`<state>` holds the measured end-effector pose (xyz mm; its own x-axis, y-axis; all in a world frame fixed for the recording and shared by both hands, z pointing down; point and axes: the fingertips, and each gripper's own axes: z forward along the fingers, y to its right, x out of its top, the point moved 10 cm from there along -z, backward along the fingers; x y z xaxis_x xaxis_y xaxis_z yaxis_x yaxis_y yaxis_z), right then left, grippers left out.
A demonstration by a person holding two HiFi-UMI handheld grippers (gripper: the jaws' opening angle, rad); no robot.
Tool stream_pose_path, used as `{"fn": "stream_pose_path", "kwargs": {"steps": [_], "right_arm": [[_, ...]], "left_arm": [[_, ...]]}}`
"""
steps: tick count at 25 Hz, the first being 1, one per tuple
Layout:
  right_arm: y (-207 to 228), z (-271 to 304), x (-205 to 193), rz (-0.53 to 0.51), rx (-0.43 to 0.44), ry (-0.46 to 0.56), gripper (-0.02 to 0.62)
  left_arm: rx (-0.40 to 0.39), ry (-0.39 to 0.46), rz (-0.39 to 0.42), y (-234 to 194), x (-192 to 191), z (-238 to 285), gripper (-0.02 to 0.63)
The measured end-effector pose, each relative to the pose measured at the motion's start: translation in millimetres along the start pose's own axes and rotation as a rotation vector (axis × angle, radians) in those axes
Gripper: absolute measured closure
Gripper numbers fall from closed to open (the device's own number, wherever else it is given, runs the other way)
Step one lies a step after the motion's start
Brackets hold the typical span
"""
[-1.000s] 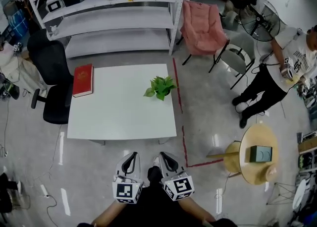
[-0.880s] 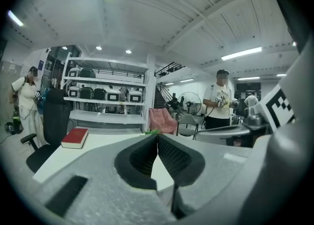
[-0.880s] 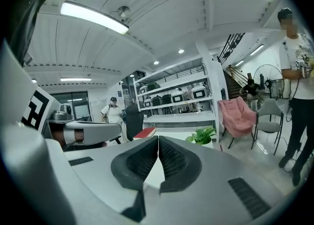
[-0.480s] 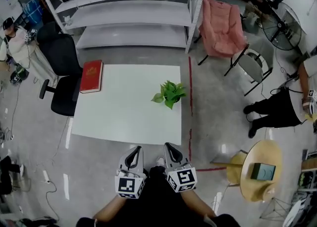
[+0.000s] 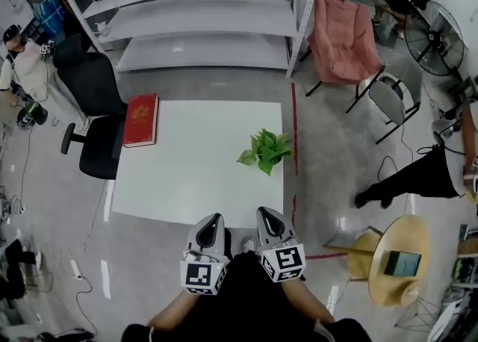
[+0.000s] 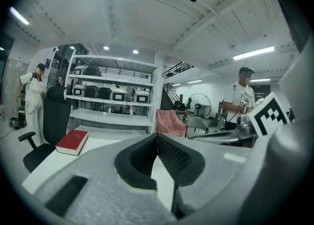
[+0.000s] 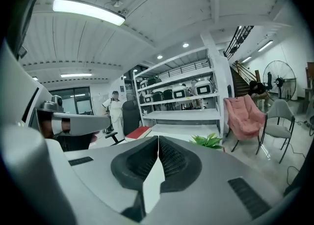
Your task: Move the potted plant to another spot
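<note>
- Potted plant (image 5: 266, 151) upright on white table (image 5: 187, 184), toward 3 o'clock of the tabletop, close to the right edge; green leaves spreading over the pot, pot itself mostly hidden from above.
- Same plant low in the right gripper view (image 7: 208, 141), at 1 o'clock just past the jaw tips, well apart from them.
- Left gripper (image 5: 210, 221) held off the near table edge at 6 o'clock, over the floor; jaws pressed together in its own view (image 6: 157, 138), tips meeting, nothing between.
- Right gripper (image 5: 267, 213) just beside the left one, also short of the table edge; jaws pressed together in its own view (image 7: 158, 139), nothing pinched.
- Both grippers well apart from the plant, which sits at 12 to 1 o'clock from the right one.
- Red book (image 5: 141, 119) flat at 10 o'clock on the table, along the left edge.
- Black office chair (image 5: 93, 101) off the table's left side at 9 to 10 o'clock.
- White shelving (image 5: 202, 12) at 12 o'clock beyond the table; pink chair (image 5: 342, 38) at 1 o'clock.
- Round wooden table (image 5: 399, 258) at 4 o'clock on the floor.
</note>
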<state>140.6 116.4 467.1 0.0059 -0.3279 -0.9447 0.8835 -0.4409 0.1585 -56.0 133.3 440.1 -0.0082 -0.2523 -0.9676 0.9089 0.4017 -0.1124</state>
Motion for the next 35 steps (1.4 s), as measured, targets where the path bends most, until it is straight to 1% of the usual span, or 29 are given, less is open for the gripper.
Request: {"fn": "stream_pose_path", "kwargs": {"steps": [2,7,11,17,22,26,30,33,35], "right_arm": [[4.1,16.0,2.7,-0.012,-0.02,-0.012,0.583],[14.9,64.0,4.1,-0.033,-0.07,-0.082,0.583],[26.0,96.0,3.3,-0.035,-0.106,-0.129,0.581],[47.3,140.8,-5.2,-0.066,-0.155,-0.222,0.581],[65.2,173.3,-14.0,-0.091,-0.192,-0.301,0.581],[75.0,195.1,-21.6,-0.106,-0.222,-0.355,0.581],[86.9,212.7,-29.9,-0.144,-0.255,-0.414,0.581],[94.3,225.0,-38.3,-0.173,-0.268,-0.472,0.581],[98.6,231.7,-45.6,-0.18,-0.269,-0.514,0.581]], "left_arm": [[-0.018,-0.001,0.0,-13.0,3.0,15.1,0.588],[-0.064,0.005,0.015,-46.5,13.9,62.4,0.588],[-0.096,-0.025,0.02,-68.0,17.6,90.0,0.588],[-0.106,-0.046,-0.013,-96.0,16.5,116.6,0.588],[-0.142,-0.077,-0.005,-107.6,15.9,133.8,0.588],[-0.153,-0.076,-0.008,-116.5,15.1,148.5,0.588],[-0.175,-0.098,-0.005,-122.9,14.0,161.2,0.588],[-0.19,-0.124,-0.006,-127.5,14.6,170.6,0.588],[-0.191,-0.126,0.002,-130.2,14.3,175.3,0.588]]}}
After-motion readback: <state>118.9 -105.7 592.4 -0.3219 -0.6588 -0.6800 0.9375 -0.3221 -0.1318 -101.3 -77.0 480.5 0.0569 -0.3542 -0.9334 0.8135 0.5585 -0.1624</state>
